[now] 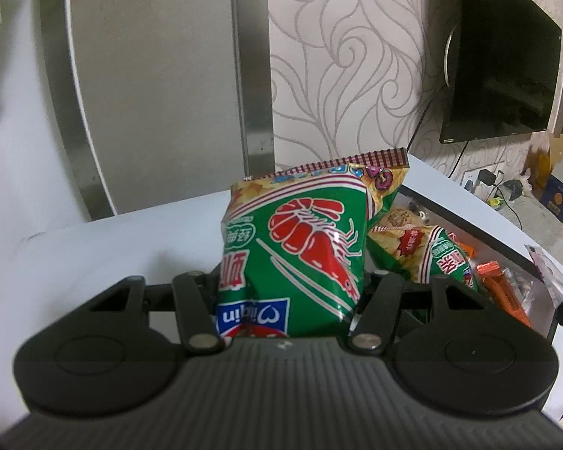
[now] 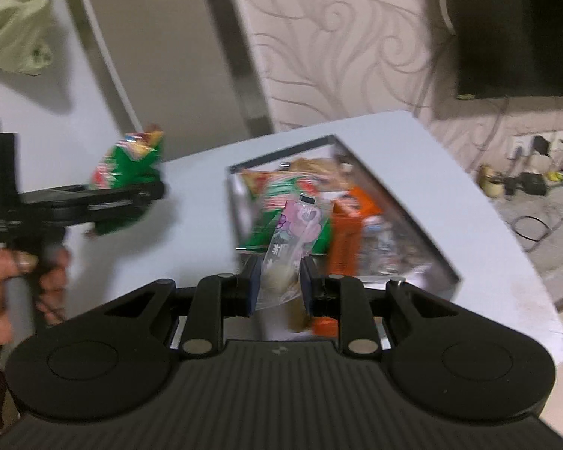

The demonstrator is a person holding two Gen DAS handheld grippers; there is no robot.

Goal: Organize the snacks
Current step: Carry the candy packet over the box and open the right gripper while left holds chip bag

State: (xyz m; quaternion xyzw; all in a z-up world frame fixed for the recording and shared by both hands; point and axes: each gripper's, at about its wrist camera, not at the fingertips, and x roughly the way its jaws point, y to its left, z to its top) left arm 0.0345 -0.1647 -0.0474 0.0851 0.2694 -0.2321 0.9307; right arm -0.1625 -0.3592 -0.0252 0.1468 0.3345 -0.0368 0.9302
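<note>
A green shrimp-chip bag is clamped upright in the left gripper — jaws half apart around it, left of the open box. A clear pink-printed packet is pinched in the right gripper, over the box's near edge. The box sits on a pale table — swirl-patterned wallpaper behind.

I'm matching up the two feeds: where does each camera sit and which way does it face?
Left wrist: on the left gripper, facing the wall over its green shrimp-print snack bag; only gripper shows.
Right wrist: on the right gripper, over its clear pink-printed packet; left hand shows.
Shared: black-rimmed snack bin, white table.
</note>
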